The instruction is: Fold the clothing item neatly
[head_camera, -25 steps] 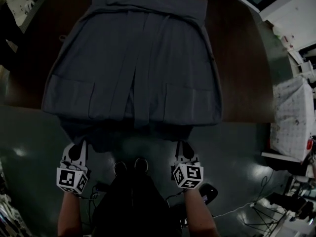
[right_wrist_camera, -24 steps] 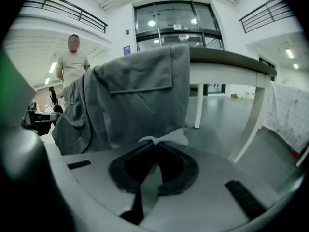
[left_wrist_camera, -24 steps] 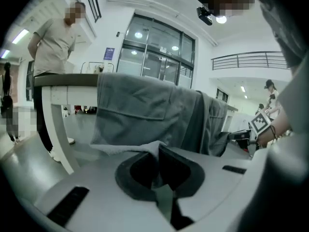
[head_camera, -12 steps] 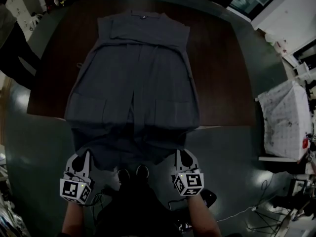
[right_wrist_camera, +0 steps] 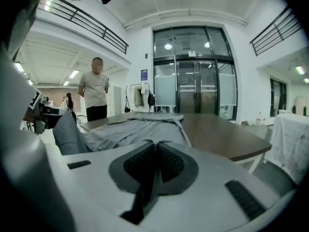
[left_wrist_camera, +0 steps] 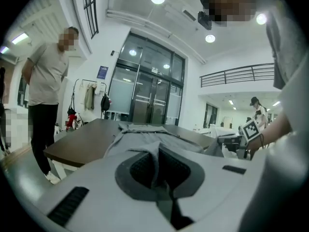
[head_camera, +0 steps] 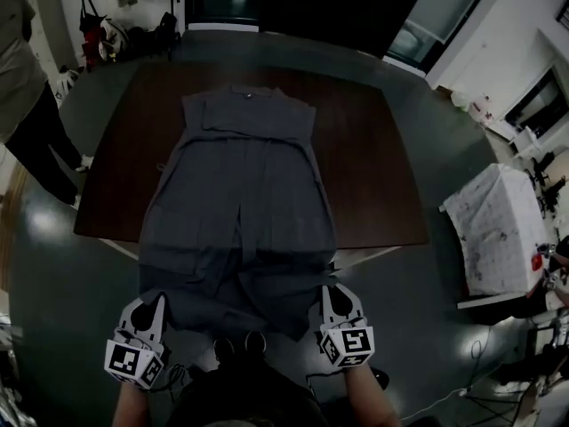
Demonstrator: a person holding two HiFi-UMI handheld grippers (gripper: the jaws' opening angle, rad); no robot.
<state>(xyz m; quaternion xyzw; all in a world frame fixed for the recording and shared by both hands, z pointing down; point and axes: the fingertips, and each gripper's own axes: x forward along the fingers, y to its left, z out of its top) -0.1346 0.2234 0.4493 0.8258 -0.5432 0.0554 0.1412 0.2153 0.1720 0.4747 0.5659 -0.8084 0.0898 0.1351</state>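
Nearest the wearer, the left gripper [head_camera: 153, 302] and the right gripper [head_camera: 331, 294], each white with a black-and-white marker cube at its back, sit side by side just off the near edge of the table. Each one's jaws are pressed together on cloth. The left gripper view shows a thin grey fold nipped between its dark ribbed pads [left_wrist_camera: 140, 168], and the right gripper view shows the same between its own pads. What they pinch is the hem of the grey sleeveless garment [head_camera: 240, 203], one gripper at each lower corner. From there the garment spans the gap to the table's near edge. It then lies flat and lengthwise up the middle of the dark brown wooden table [head_camera: 373, 167], with its collar at the far end. Beyond, on the glossy dark floor [head_camera: 53, 283], a person in a light top and dark trousers [head_camera: 27, 105] stands by the table's far left corner. A small table under a white cloth [head_camera: 493, 229] stands well apart on the right. Farthest off are tall glass doors [right_wrist_camera: 193, 91].
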